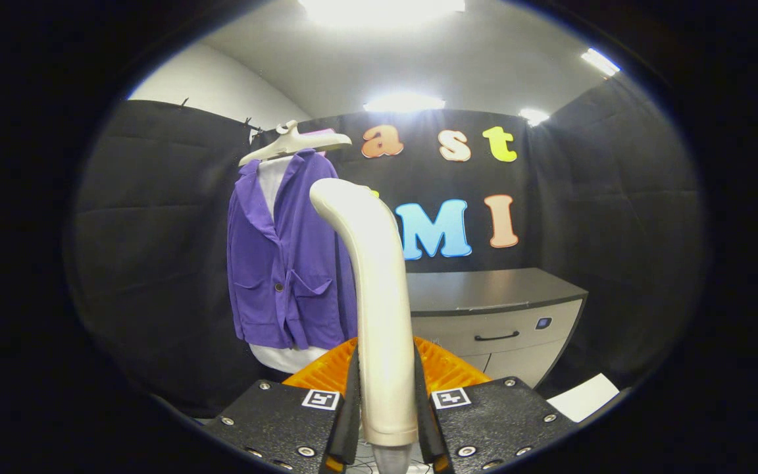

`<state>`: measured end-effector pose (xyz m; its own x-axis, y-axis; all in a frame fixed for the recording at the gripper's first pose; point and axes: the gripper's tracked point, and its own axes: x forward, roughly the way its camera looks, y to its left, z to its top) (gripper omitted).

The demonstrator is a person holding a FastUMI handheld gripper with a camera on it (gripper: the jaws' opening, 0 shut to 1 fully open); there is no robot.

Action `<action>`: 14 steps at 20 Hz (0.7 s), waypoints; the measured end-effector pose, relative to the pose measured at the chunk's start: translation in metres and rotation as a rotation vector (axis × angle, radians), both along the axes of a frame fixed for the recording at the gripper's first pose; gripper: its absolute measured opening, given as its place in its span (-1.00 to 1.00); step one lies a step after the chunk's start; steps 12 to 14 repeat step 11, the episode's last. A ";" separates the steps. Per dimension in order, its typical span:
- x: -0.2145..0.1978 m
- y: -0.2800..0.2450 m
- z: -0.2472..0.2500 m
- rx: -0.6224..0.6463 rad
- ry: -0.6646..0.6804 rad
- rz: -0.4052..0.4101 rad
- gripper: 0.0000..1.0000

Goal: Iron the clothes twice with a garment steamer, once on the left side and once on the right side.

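Black cloth walls enclose the booth; a dark-topped worktop (484, 289) with a pale drawer front stands at two o'clock. Tongs (385, 421) are clamped on the smooth, cream, curved garment steamer (376, 296). Soft purple jacket (287, 263) hangs on a pale hanger (293, 141) at eleven o'clock, its right edge hidden behind the steamer.
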<state>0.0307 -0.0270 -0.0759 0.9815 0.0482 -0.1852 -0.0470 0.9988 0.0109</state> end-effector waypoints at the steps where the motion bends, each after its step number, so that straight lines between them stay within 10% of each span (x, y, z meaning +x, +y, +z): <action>1: -0.002 0.004 0.004 -0.014 -0.020 0.013 -0.27; 14: -0.022 0.010 0.025 -0.022 -0.140 -0.023 -0.28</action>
